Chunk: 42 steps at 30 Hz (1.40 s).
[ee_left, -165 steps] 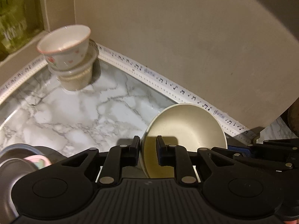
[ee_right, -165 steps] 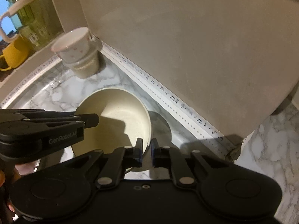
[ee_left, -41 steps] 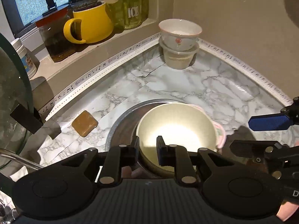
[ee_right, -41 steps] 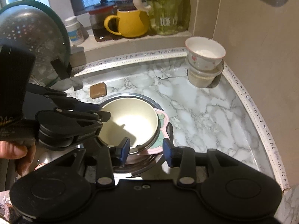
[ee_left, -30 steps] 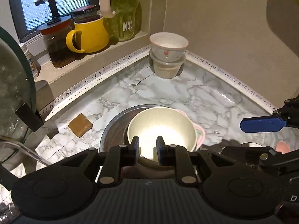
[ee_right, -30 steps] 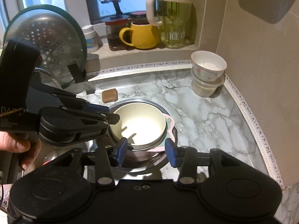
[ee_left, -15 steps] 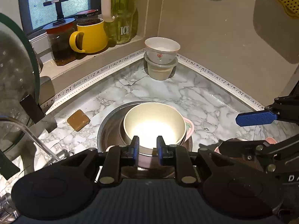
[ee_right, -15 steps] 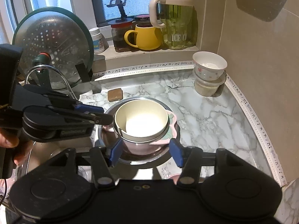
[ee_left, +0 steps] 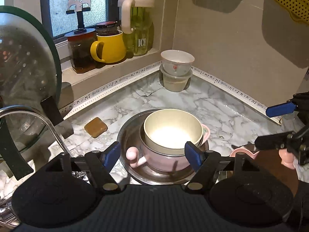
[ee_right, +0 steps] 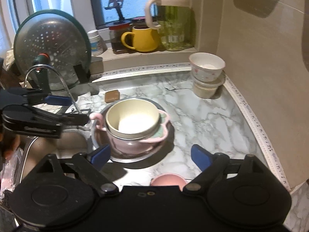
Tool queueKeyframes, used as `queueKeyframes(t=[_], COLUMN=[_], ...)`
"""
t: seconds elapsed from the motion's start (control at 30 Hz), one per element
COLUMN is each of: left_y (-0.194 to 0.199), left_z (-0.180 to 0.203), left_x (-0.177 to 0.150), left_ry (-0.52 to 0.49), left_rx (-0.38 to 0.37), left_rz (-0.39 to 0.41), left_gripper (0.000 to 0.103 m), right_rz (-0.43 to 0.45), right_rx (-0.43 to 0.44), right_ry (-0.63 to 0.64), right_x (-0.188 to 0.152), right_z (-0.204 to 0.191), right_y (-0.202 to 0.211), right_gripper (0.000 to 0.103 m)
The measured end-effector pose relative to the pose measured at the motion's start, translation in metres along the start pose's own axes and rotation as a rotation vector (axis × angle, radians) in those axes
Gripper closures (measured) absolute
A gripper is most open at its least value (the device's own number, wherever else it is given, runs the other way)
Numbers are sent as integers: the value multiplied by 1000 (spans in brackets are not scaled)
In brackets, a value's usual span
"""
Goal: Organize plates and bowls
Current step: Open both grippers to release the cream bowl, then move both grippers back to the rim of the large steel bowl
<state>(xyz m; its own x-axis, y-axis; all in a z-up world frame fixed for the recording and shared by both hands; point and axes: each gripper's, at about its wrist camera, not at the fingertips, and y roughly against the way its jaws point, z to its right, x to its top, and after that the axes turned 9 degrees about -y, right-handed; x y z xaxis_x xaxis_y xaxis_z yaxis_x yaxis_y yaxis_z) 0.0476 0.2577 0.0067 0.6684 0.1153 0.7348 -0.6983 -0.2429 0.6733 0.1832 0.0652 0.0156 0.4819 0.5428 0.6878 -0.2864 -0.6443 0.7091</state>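
A cream bowl (ee_left: 172, 129) (ee_right: 133, 118) sits nested in a pink handled bowl (ee_left: 160, 160) (ee_right: 125, 143). Both rest in a steel basin (ee_left: 127, 135) (ee_right: 170, 133) on the marble counter. My left gripper (ee_left: 152, 154) (ee_right: 71, 109) is pulled back just short of the stack. Its jaws are opening, and the pads touch nothing. My right gripper (ee_right: 151, 155) (ee_left: 274, 124) hangs back over the counter, its jaws also opening wide, with nothing between them. A small floral bowl (ee_left: 177, 61) (ee_right: 206, 65) stands on a plastic tub (ee_left: 176, 82) (ee_right: 207, 89) in the far corner.
A pink cup (ee_right: 168, 179) sits close under my right gripper. A faucet (ee_left: 38, 119) (ee_right: 63, 83) and a leaning colander (ee_left: 25, 73) (ee_right: 52, 44) stand at the left. A yellow mug (ee_left: 110, 48), jars and a green pitcher line the sill. A brown pad (ee_left: 95, 129) lies near the basin. A tiled wall runs along the right.
My left jaws have opened from a grip on the cream bowl's rim, and the bowl stays in the pink bowl. The right jaws have widened. Both grippers have drawn back from the stack.
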Motion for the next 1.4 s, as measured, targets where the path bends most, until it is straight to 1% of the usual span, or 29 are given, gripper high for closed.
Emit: queueKeyframes(t=[0.03,0.1,0.2,0.23,0.27,0.33,0.4,0.47,0.6,0.67,0.73,0.8,0.87,0.9,1.0,1.1,1.17,1.23,1.3,1.4], left_y=[1,1,-1,-2,-6,-12,-19,-28,-50,-63,-75,-89,-103,-106,-107,-104,-103,-102,-98,-89], left_z=[-1,-3,-4,-6,-8,-13,-18,-25,-43,-48,-53,-59,-66,-66,-62,-62,-64,-67,-69,-70], left_x=[-1,-1,0,1,2,3,5,8,13,16,19,20,18,16,8,5,7,7,4,-6], left_ry=[4,8,8,14,22,37,49,67,112,100,86,127,197,205,209,240,267,298,331,403], left_rx=[0,0,31,42,45,37,39,43,48,81,95,111,88,93,91,93,89,77,65,24], left_rz=[5,16,35,34,29,24,18,7,-22,-41,-64,-104,-165,-174,-176,-162,-156,-162,-160,-148], left_gripper=[29,24,22,19,12,3,3,3,3,3,3,3,3,3,3,3,3,3,3,3], right_rz=[5,12,28,33,26,18,16,-7,-19,-23,-31,-38,-48,-54,-61,-74,-78,-70,-67,-85], right_rx=[-1,16,39,41,38,31,61,86,94,99,102,104,113,117,132,142,144,120,119,112], right_ry=[-1,-6,-40,-47,-52,-76,-114,-145,-194,-229,-249,-254,-257,-258,-242,-243,-243,-243,-237,-238], right_x=[0,0,2,2,3,2,-2,-7,-17,-20,-23,-25,-26,-27,-30,-29,-23,-16,-7,6], right_z=[3,10,22,25,27,31,32,30,23,21,16,10,5,3,-2,-2,2,9,18,34], right_y=[0,2,4,4,2,1,0,-6,-20,-27,-35,-42,-48,-50,-55,-59,-62,-62,-59,-64], right_gripper=[1,0,0,0,0,0,0,0,0,0,0,1,3,4,9,16,17,20,20,20])
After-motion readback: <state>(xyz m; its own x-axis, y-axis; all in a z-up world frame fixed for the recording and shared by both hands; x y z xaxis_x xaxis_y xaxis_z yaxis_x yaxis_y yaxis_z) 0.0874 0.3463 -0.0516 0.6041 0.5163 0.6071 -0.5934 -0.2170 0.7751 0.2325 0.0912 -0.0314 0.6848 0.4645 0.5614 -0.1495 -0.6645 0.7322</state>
